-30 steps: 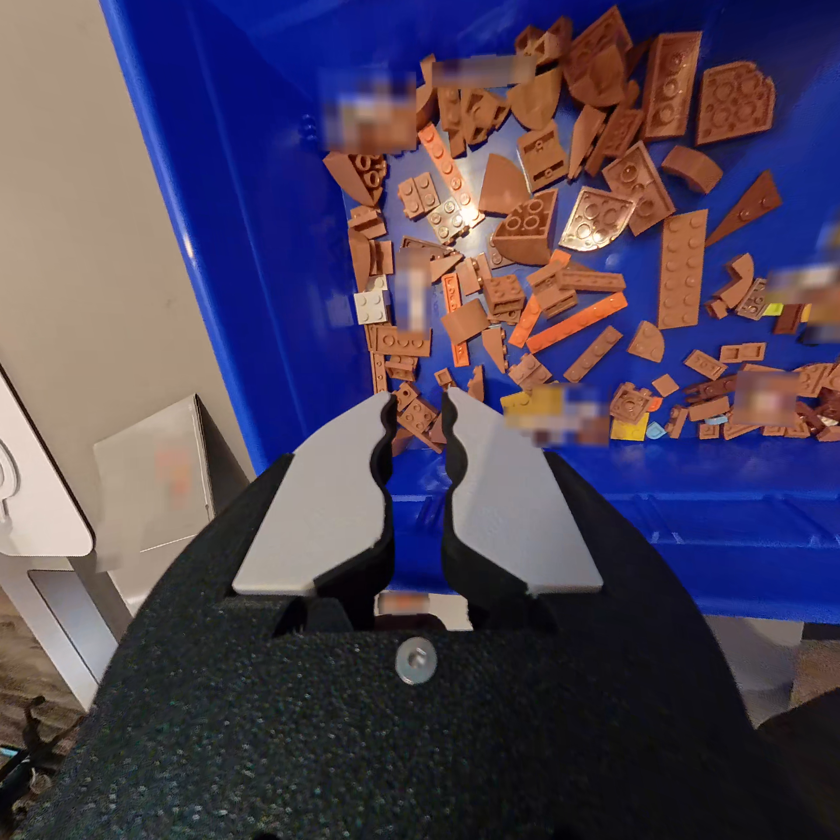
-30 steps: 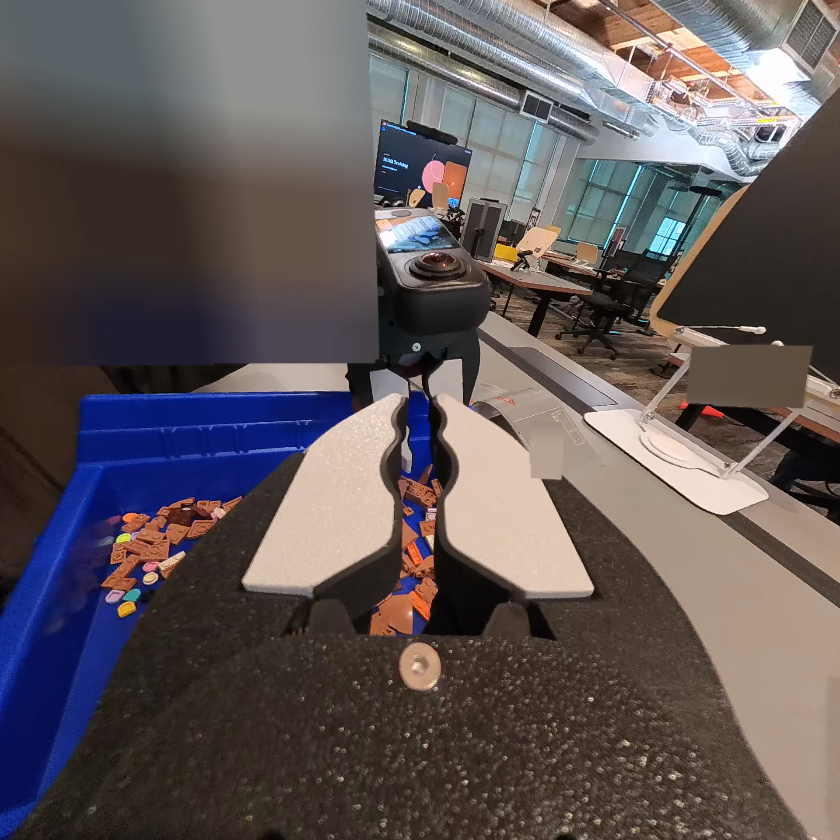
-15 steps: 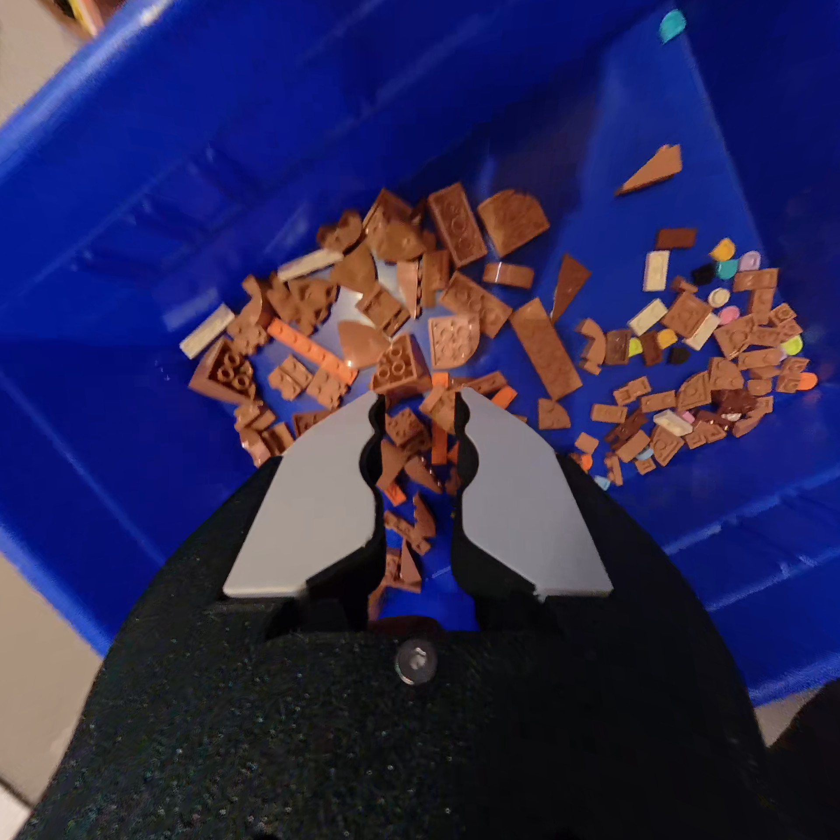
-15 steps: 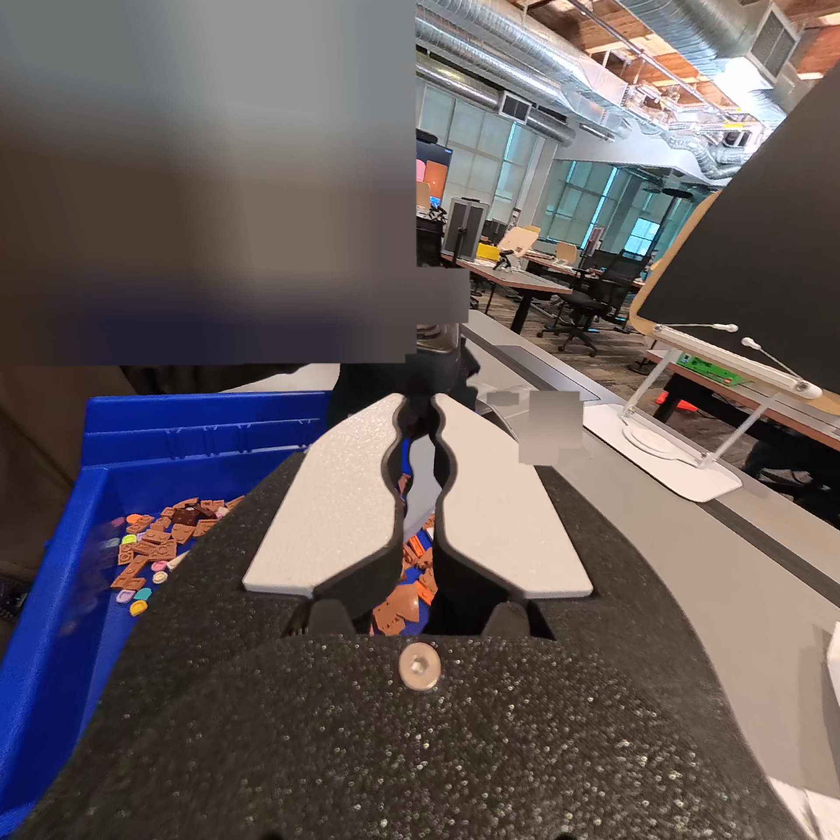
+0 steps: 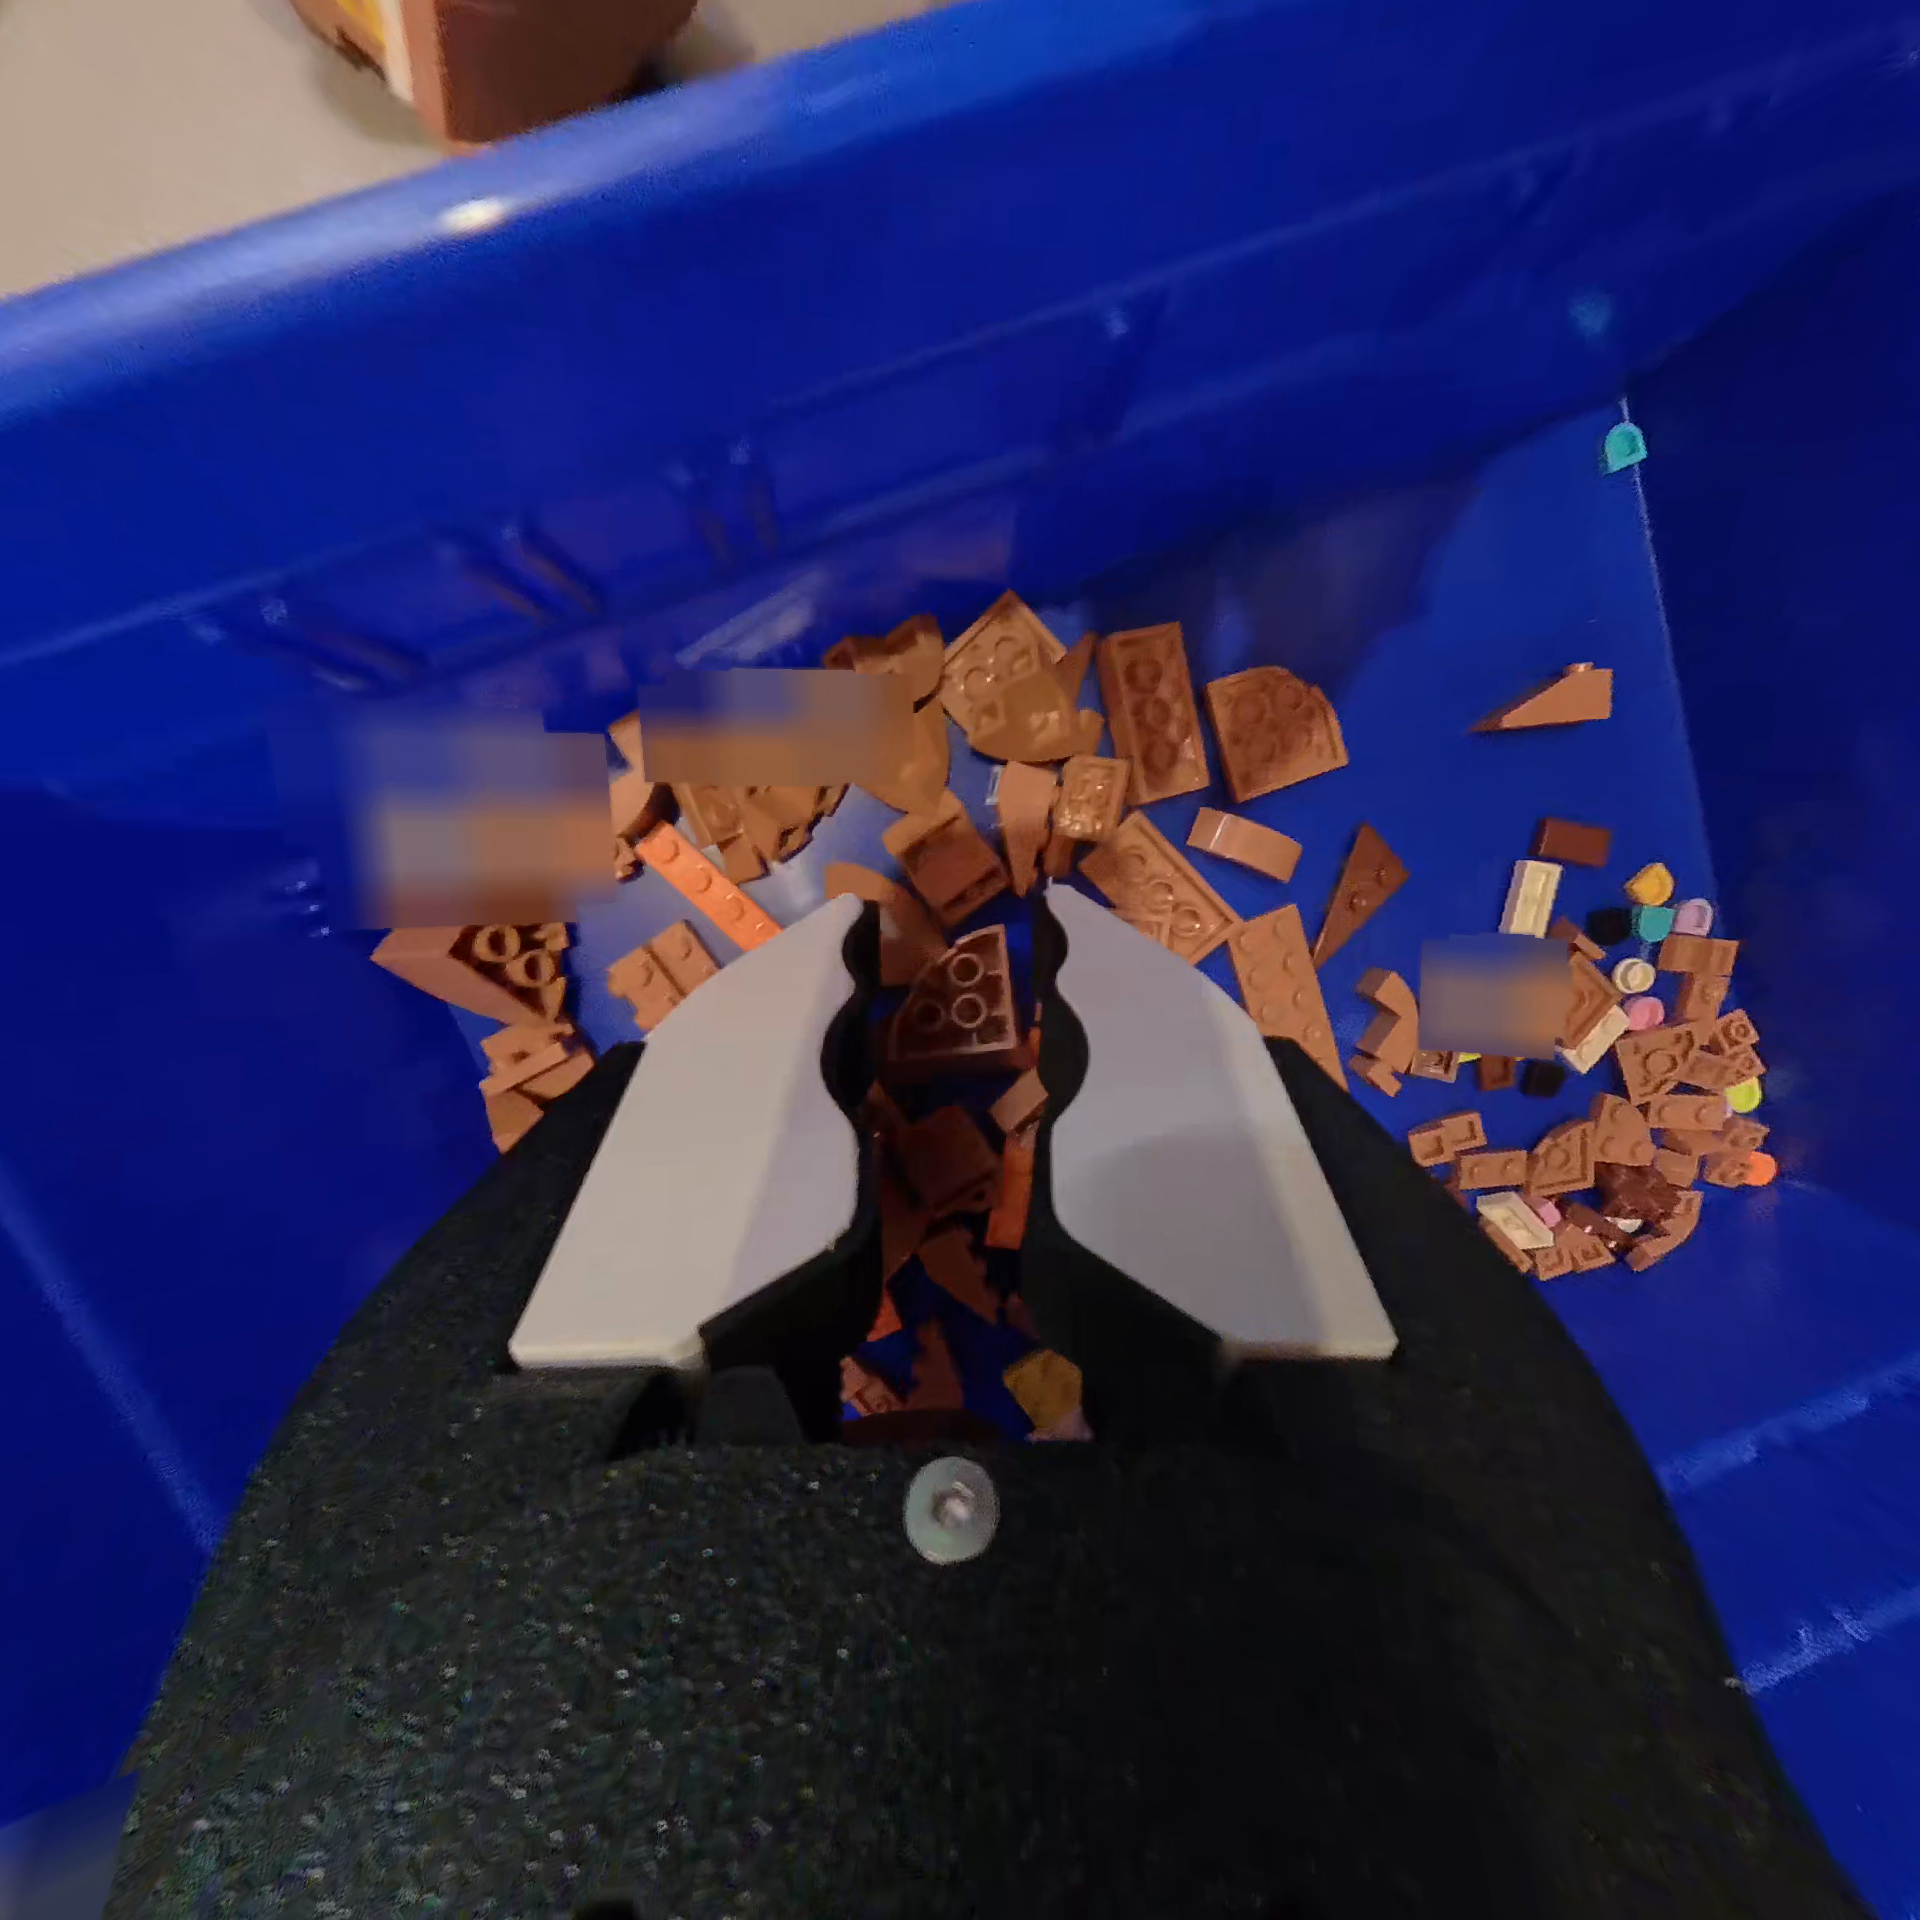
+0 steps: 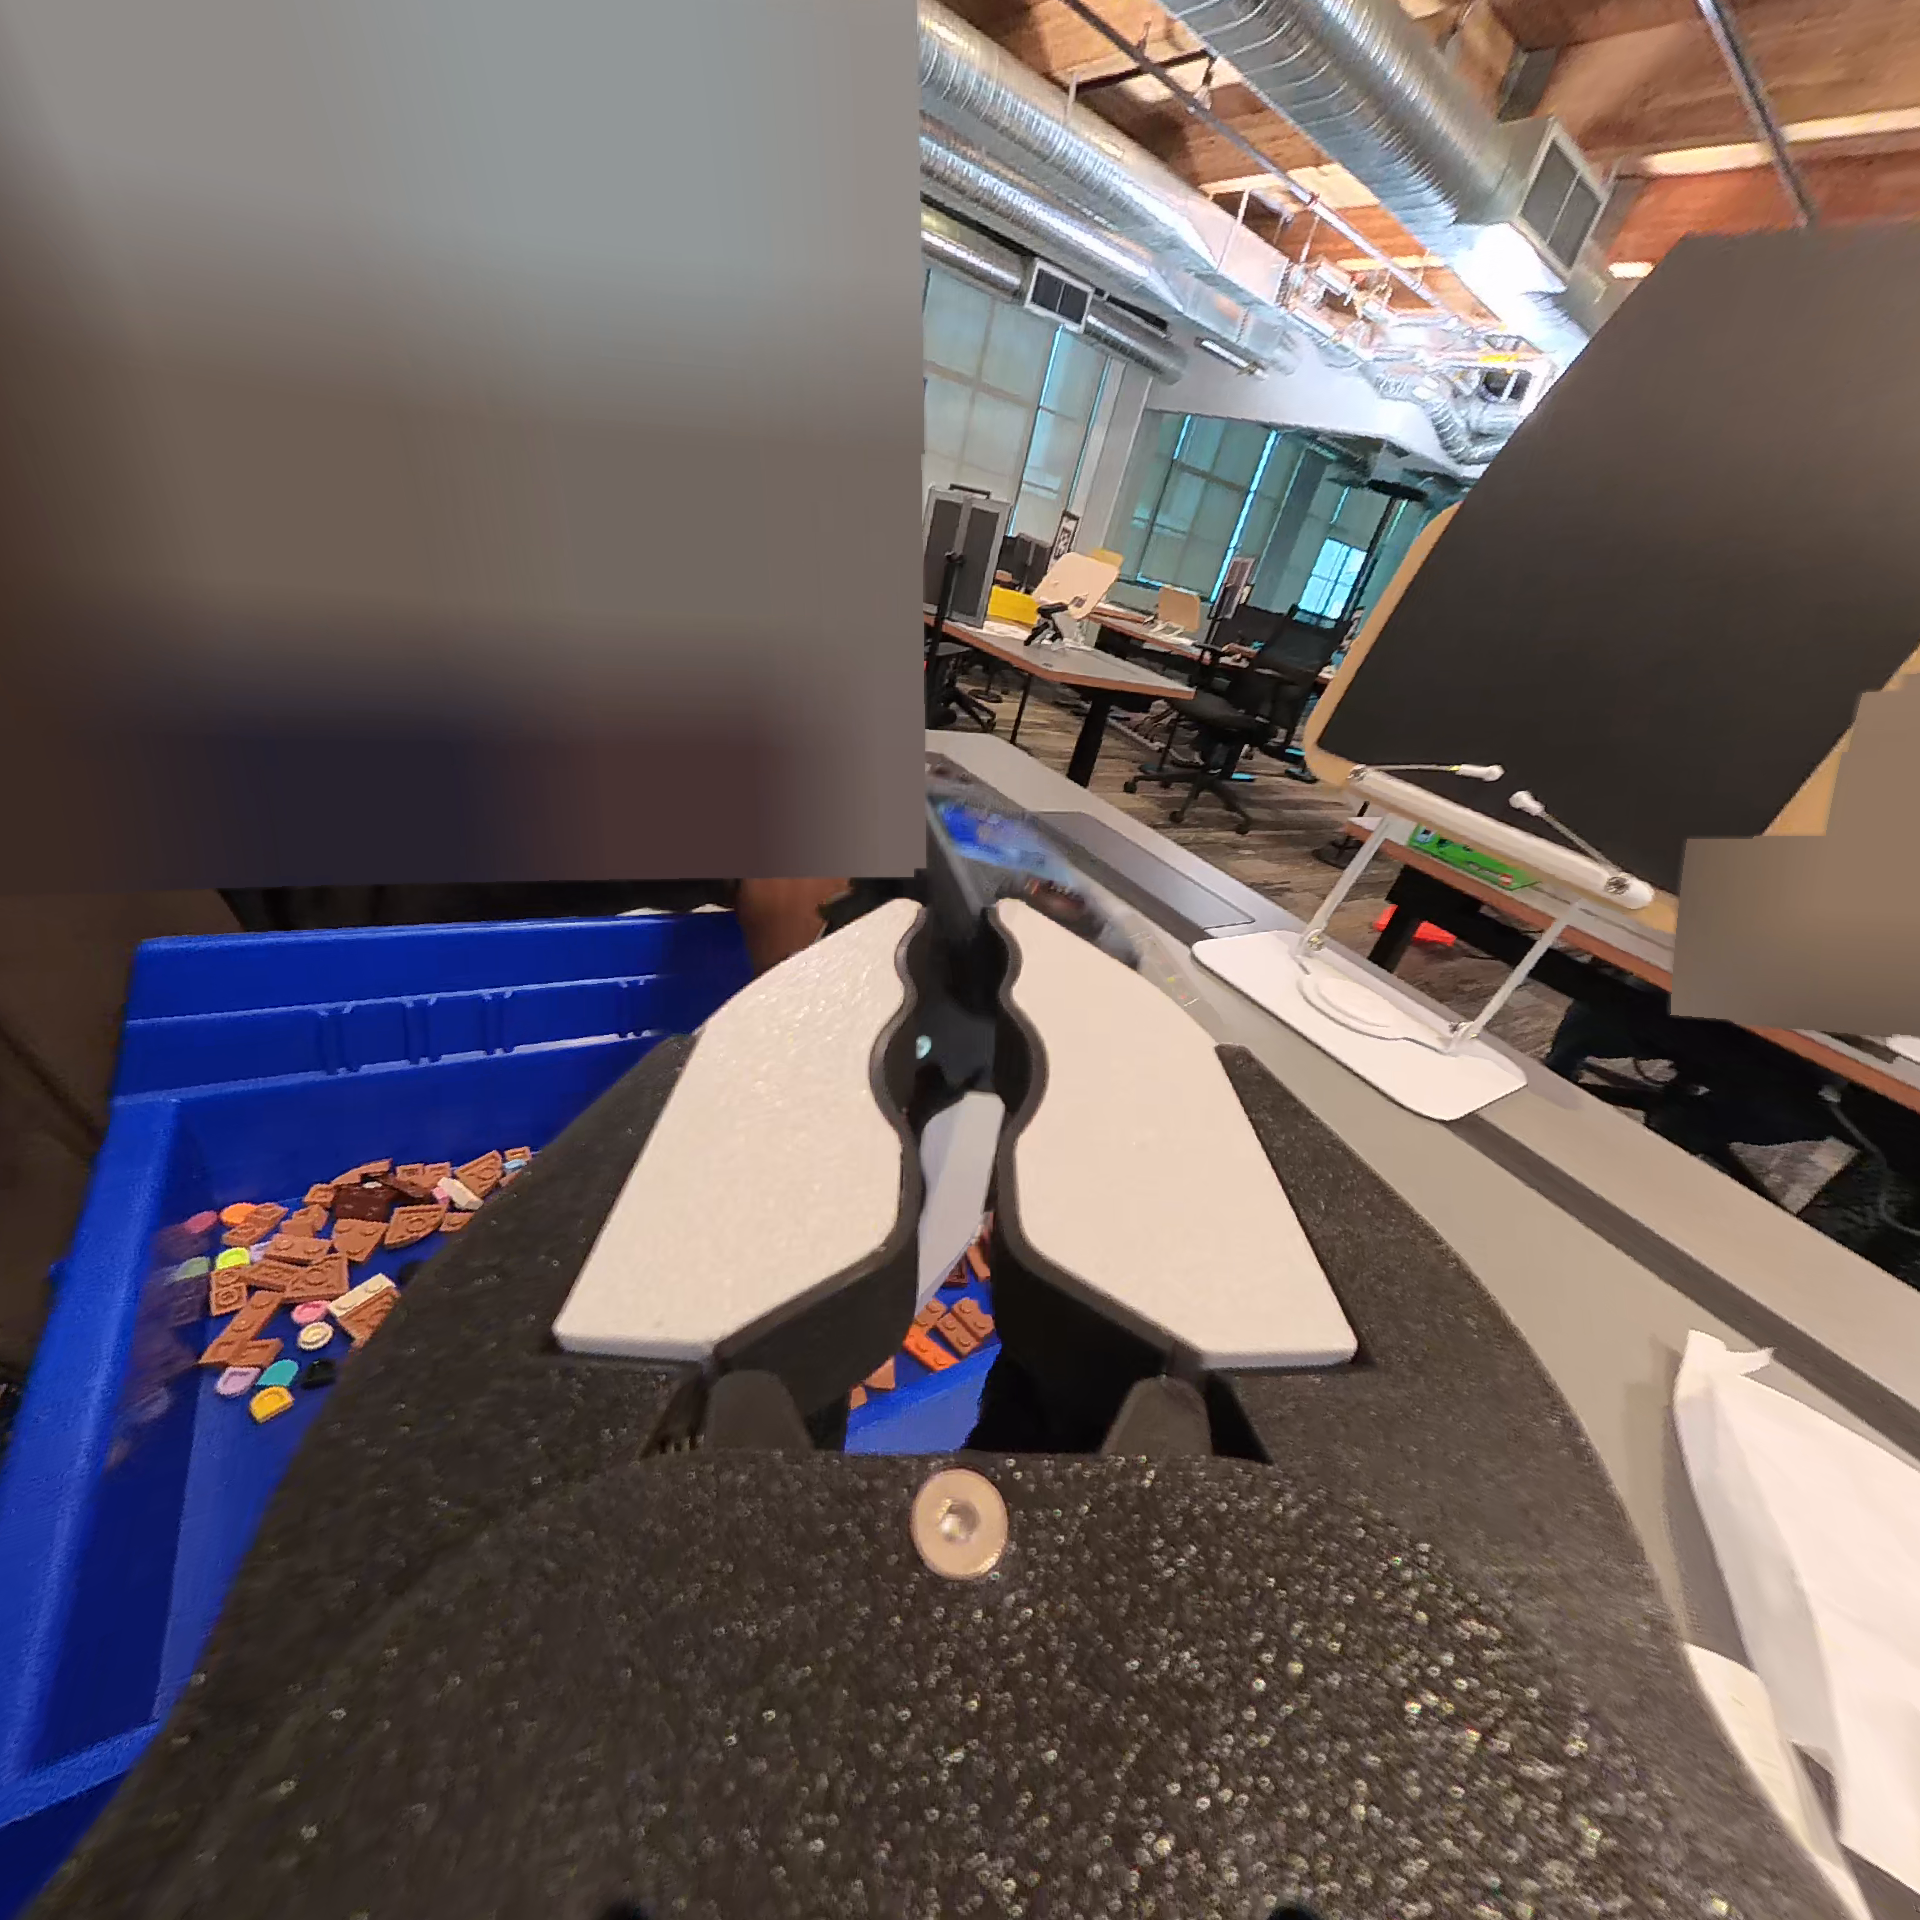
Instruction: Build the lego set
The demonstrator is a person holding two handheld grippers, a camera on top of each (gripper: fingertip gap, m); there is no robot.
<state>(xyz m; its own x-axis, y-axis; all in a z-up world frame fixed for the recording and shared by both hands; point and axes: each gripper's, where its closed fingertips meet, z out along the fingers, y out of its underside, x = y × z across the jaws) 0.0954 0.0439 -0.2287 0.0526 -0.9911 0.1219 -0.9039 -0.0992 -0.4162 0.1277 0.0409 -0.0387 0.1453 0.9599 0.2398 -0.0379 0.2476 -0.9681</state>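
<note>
Hovering over the blue bin (image 5: 727, 416), the left hand-held gripper (image 5: 954, 914) pointed down into the heap of brown lego pieces (image 5: 1143, 831) with its jaws apart and nothing between them. A quarter-round brown plate (image 5: 961, 1003) lay in the bin directly below the gap, seen between the fingertips; whether the tips touched it could not be determined. Further pieces beneath the gripper body were hidden. A second, smaller cluster of brown and small coloured pieces (image 5: 1621, 1091) lay toward the bin's right wall, and a lone wedge piece (image 5: 1548, 701) sat apart near that wall. Several mosaic patches covered parts of the heap. A brown object (image 5: 520, 62) beyond the bin's far wall was cut off by the frame edge and could not be identified.

The right hand-held gripper (image 6: 956, 920) was held above the bin's (image 6: 416, 997) right side, jaws slightly apart and empty. Through the gap a pale finger of the other gripper showed, blurred. The small mixed cluster (image 6: 312, 1278) was visible at the bin's left side. On the grey desk (image 6: 1558, 1247) stood a white stand (image 6: 1361, 1013) carrying a dark board (image 6: 1621, 540), partly cut off. White paper (image 6: 1808, 1558) at the desk's near right edge was also cut off.
</note>
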